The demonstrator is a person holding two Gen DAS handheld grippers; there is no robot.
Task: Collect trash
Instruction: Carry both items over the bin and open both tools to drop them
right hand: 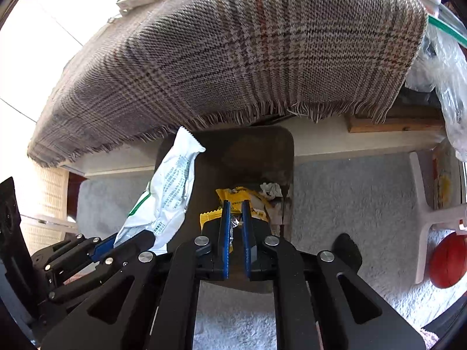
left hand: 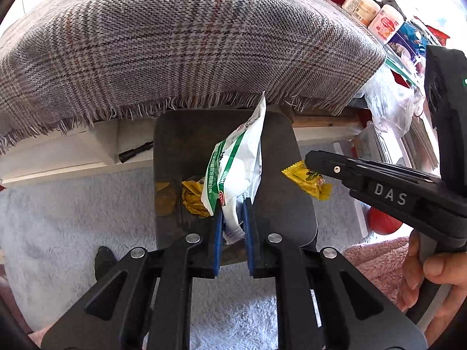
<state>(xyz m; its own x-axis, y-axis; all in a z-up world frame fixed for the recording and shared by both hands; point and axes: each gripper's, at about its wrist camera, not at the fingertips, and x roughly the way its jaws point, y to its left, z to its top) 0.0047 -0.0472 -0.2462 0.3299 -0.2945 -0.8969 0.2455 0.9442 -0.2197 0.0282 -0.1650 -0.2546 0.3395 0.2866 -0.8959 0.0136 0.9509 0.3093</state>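
Note:
My left gripper (left hand: 233,201) is shut on the lower end of a white and green wrapper (left hand: 239,163), held upright over a dark grey bin (left hand: 280,175). The same wrapper shows in the right wrist view (right hand: 166,198). My right gripper (right hand: 235,204) is shut on a small yellow wrapper (right hand: 210,217) above the bin (right hand: 262,151); it also shows in the left wrist view (left hand: 306,179) at the gripper's tip (left hand: 310,160). Crumpled yellow trash (left hand: 194,197) lies inside the bin, also seen in the right wrist view (right hand: 248,195).
A plaid fringed cloth (left hand: 175,43) covers the table above the bin. Jars and bottles (left hand: 373,17) stand at the table's right end. A clear plastic bag (left hand: 388,102) hangs at the right. A red ball (right hand: 448,262) lies on the light blue rug (right hand: 350,189). A pink rug (left hand: 379,259) is near.

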